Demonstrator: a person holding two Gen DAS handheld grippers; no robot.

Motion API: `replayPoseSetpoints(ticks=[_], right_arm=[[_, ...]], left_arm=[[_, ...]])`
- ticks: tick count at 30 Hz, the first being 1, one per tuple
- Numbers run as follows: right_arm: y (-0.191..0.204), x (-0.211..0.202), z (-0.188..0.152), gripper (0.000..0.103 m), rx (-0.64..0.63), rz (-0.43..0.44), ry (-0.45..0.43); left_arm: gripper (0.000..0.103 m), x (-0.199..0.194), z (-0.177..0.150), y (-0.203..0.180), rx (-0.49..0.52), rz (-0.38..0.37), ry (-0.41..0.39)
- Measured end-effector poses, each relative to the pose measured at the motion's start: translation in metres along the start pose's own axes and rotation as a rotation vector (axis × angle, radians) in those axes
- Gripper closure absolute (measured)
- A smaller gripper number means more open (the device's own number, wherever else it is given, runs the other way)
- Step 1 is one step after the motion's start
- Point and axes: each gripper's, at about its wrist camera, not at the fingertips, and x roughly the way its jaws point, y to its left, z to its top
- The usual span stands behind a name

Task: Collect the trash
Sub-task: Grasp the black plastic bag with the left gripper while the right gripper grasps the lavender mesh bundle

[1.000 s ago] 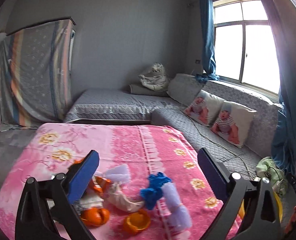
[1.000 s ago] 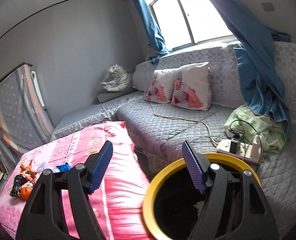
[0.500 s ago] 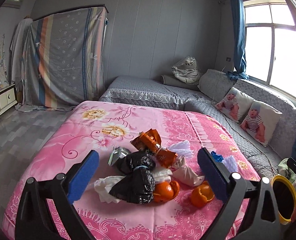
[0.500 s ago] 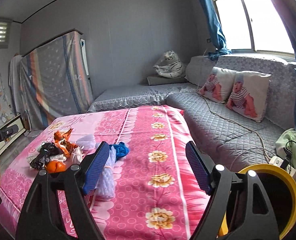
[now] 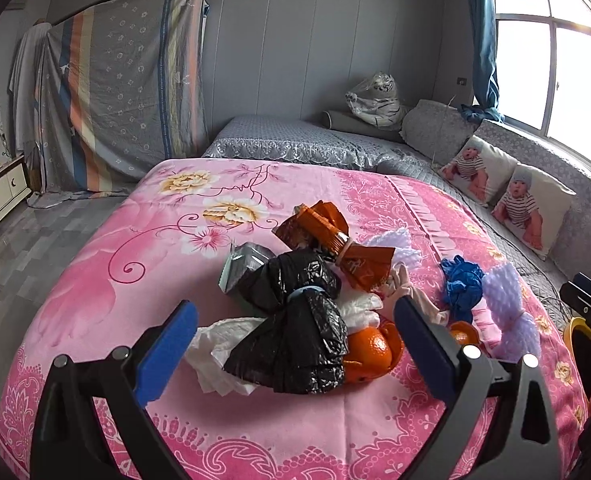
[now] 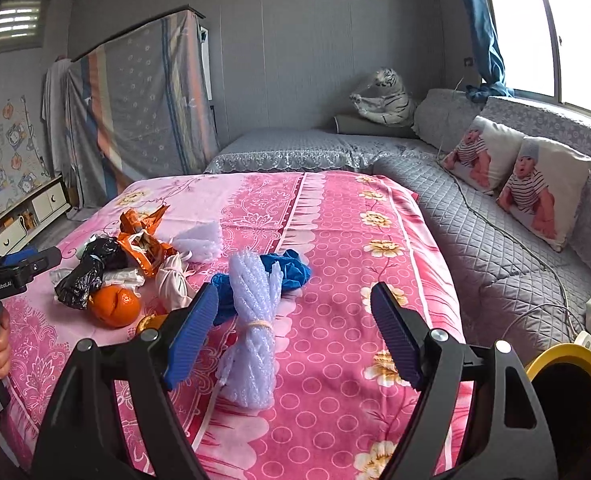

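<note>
Left gripper (image 5: 295,336) open, hovering around black bag (image 5: 295,332). Right gripper (image 6: 295,320) open, empty, above tied foam bundle (image 6: 253,320). Trash lies clustered on pink bedspread (image 5: 135,280); yellow-rimmed bin (image 6: 567,372) stands beside it.

On the pink surface (image 5: 95,280) the trash counts out like this: one black bag (image 5: 291,320), tied at the middle; one orange wrapper (image 5: 327,236); one grey foil pack (image 5: 243,264); one white tissue (image 5: 215,348); one beige knotted cloth (image 6: 175,280); one blue glove wad (image 6: 283,276); two pale foam pieces, a banded roll (image 6: 255,320) and a flat scrap (image 6: 199,240). Orange peel shows as two pieces: a big one (image 6: 113,306) and a small cup (image 5: 461,330). One yellow-rimmed bin (image 6: 571,380) stands beside the surface. There are two tongs, left (image 5: 291,352) and right (image 6: 295,332). Two baby pillows (image 5: 507,196) and one toy tiger (image 5: 375,98) lie on the grey sofa.
</note>
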Motion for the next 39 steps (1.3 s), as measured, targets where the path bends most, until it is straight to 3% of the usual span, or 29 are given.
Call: replayPoseSetpoints(ticks=[5,11,19,25,30,35,37,39], right_arm=[[0.007,0.021,0.004,0.028,-0.025,0.008,0.044],[0.014,0.047,0.003,0.028,-0.050,0.036,0.105],[0.018,0.072,-0.002,0.029,-0.049,0.049,0.162],[0.014,0.087,-0.008,0.030,-0.018,0.060,0.220],[0.013,0.091,-0.009,0.037,-0.010,0.078,0.235],[0.013,0.098,-0.011,0.050,-0.008,0.093,0.267],[0.012,0.101,-0.012,0.063,-0.004,0.099,0.284],[0.011,0.103,-0.013,0.068,0.002,0.106,0.299]], left_arm=[[0.008,0.016,0.006,-0.001,0.025,0.006,0.019],[0.008,0.030,0.011,0.004,-0.022,-0.033,0.062],[0.010,0.043,0.013,0.000,-0.023,-0.022,0.089],[0.022,0.062,0.009,-0.006,-0.025,-0.009,0.149],[0.040,0.075,0.007,-0.002,-0.051,0.002,0.193],[0.057,0.081,0.008,0.005,-0.096,-0.006,0.218],[0.063,0.083,0.008,0.007,-0.106,-0.008,0.224],[0.065,0.083,0.008,0.006,-0.110,-0.008,0.223]])
